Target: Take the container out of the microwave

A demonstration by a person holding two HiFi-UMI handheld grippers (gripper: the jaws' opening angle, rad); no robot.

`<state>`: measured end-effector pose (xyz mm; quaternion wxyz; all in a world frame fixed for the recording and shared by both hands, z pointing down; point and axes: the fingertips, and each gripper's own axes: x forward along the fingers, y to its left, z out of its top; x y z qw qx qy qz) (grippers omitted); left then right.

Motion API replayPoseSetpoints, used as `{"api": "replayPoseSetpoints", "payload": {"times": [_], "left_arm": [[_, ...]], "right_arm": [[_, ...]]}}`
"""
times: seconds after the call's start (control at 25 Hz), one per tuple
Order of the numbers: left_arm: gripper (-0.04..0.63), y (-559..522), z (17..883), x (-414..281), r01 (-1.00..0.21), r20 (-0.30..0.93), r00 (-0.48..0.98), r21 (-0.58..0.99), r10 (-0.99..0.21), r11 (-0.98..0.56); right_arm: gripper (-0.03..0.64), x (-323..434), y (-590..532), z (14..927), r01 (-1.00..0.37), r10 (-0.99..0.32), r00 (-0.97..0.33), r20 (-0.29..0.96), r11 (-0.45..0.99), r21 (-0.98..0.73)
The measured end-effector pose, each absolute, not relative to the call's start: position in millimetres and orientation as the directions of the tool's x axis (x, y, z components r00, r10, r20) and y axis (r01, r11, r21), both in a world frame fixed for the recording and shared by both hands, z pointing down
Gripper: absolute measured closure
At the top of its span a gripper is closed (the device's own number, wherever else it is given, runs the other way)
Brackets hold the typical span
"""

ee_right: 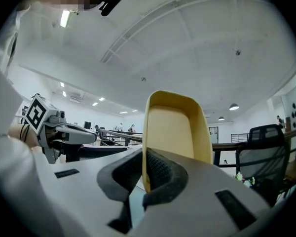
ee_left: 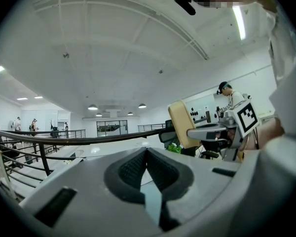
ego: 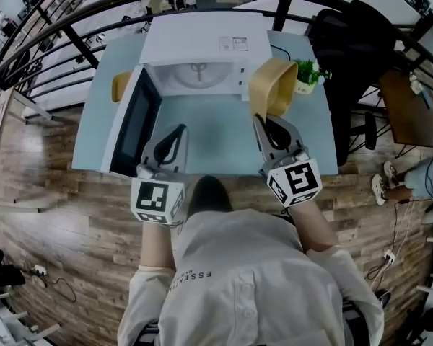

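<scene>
As viewed from the head camera, shows the tan container [ego: 273, 85] already outside the microwave [ego: 202, 45], tipped on edge over the desk [ego: 216, 139], just beside the cavity's right front corner. Held by one side wall, clenched between the fingers of the right gripper [ego: 264, 123], hollow side turned back toward that gripper. Shows also the left gripper [ego: 177, 130], fingers pressed together on nothing, near the open door [ego: 136, 125]. Judged stiff, thin-walled and light, probably smooth plastic, hence liable to pivot or slip in an edge pinch. Best taken deep over the rim, near a corner, and carried without jerks. Leaves the cavity bare except for the turntable [ego: 198, 74].
</scene>
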<state>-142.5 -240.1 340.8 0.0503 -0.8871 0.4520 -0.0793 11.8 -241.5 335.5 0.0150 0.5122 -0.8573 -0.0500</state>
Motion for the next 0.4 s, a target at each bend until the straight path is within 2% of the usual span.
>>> {"api": "replayPoseSetpoints", "payload": {"times": [0.4], "left_arm": [[0.594, -243.6, 344.2, -143.9, -0.794, 0.105, 0.577, -0.160, -0.810, -0.586]], "right_arm": [[0.598, 8.1, -244.0, 342.1, -0.880, -0.884, -0.466, -0.014, 0.462, 0.106]]}}
